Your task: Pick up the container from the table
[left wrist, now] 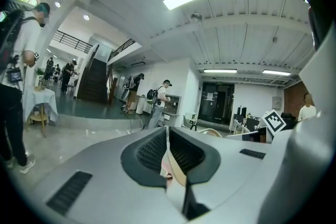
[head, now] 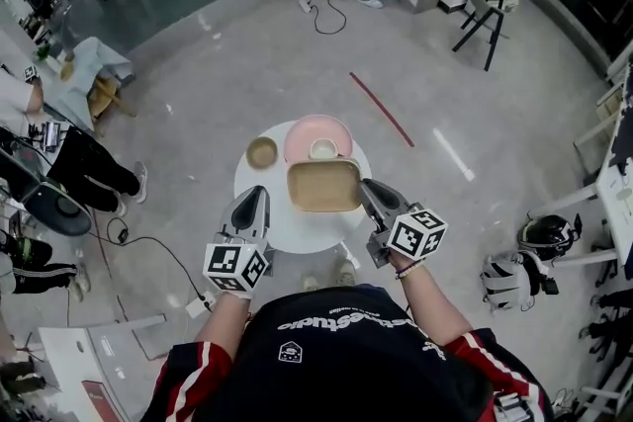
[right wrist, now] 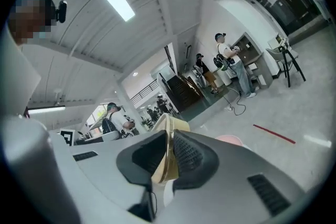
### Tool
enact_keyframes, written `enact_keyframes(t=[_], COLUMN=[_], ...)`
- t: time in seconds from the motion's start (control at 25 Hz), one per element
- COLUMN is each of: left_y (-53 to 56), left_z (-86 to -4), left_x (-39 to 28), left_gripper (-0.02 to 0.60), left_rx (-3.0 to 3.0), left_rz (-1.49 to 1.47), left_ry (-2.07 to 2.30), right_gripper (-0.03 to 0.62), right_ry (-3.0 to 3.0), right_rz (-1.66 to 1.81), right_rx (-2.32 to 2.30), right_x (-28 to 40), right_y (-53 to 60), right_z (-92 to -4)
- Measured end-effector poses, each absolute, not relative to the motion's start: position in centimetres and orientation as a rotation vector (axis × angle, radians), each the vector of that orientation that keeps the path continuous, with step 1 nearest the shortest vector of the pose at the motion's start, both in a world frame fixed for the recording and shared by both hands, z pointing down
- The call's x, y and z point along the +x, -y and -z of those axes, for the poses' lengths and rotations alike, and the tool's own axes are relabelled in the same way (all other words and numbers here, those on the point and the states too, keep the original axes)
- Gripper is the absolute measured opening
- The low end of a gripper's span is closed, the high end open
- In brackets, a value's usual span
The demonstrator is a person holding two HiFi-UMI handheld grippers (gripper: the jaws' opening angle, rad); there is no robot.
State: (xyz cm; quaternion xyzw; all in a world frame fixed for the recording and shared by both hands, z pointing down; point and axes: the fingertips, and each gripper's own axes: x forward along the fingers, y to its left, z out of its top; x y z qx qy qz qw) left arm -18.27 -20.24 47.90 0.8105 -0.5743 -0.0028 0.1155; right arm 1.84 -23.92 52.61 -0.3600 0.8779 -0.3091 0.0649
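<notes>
A tan square container (head: 323,185) hangs above the round white table (head: 297,234). My right gripper (head: 368,190) is shut on its right rim. In the right gripper view the thin tan rim (right wrist: 167,139) stands upright between the dark pads of the right gripper (right wrist: 169,157). My left gripper (head: 257,198) sits just left of the container, a small gap apart from it. Its jaws stand together in the left gripper view, holding nothing, and only a sliver of the container (left wrist: 179,174) shows through the slit of the left gripper (left wrist: 168,157).
On the table behind the container lie a pink plate (head: 312,131) with a white cup (head: 323,149) and a small tan bowl (head: 262,152). A red strip (head: 386,110) marks the floor. People sit at the left; helmets (head: 544,237) lie at the right.
</notes>
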Motion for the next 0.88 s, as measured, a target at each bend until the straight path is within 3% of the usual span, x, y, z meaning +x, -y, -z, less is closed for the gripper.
enact_keyframes(t=[0.4,0.88], left_y=[19.6,19.6], left_z=[-42.6,-40.3], left_x=[-17.9,-17.8], left_gripper=[0.037,0.035], left_rx=[2.481,2.534], left_rz=[0.029,-0.024], left_ry=[1.645,1.67], right_gripper=[0.057,0.057], right_ry=[-2.783,-2.858], right_rz=[0.574,0.269], right_rx=[-1.139,-1.244], right_x=[-1.8,-3.4], right_y=[22.0,21.4], right_z=[-43.8,-39.5])
